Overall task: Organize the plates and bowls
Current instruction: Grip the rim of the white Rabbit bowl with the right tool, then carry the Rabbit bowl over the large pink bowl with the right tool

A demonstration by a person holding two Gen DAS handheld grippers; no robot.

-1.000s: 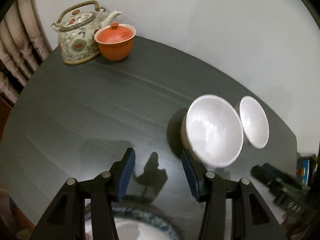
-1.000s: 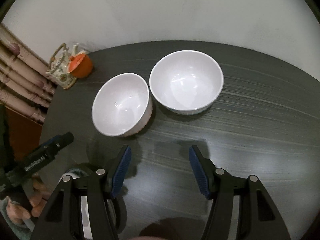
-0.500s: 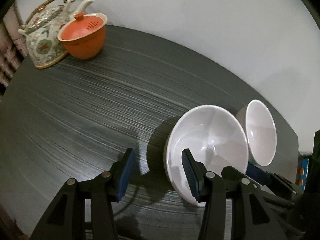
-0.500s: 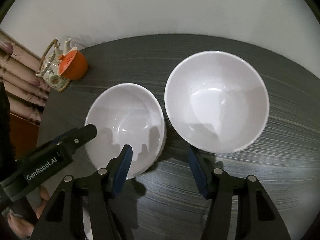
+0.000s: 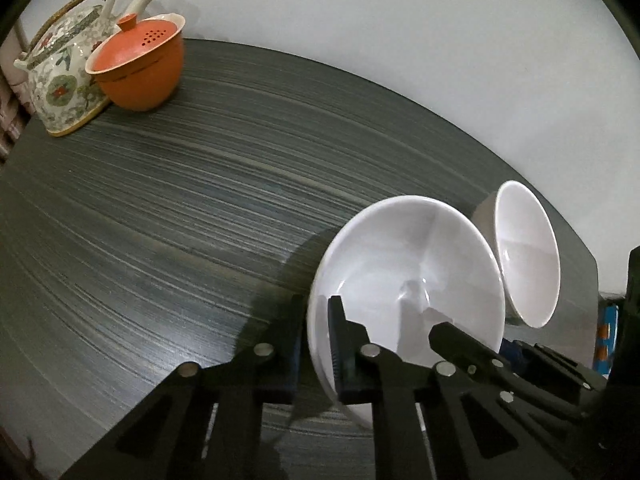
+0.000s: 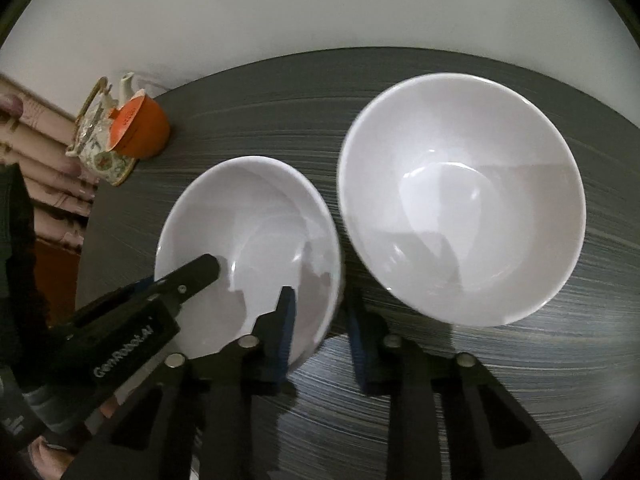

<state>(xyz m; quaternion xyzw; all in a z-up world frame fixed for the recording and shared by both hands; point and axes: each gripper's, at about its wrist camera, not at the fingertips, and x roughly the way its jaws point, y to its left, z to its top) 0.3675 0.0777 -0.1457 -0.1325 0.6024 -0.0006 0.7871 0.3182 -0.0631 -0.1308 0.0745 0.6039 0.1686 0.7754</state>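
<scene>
Both the left gripper (image 5: 318, 344) and right gripper (image 6: 320, 332) clamp one bowl's (image 6: 256, 216) rim; only the right view shows the other bowl's (image 6: 460, 196) inside

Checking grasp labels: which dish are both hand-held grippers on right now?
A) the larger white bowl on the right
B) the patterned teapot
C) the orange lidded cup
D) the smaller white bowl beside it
D. The left hand-held gripper and right hand-held gripper each straddle the rim of the smaller white bowl, one finger inside and one outside; the larger white bowl stands free.
</scene>
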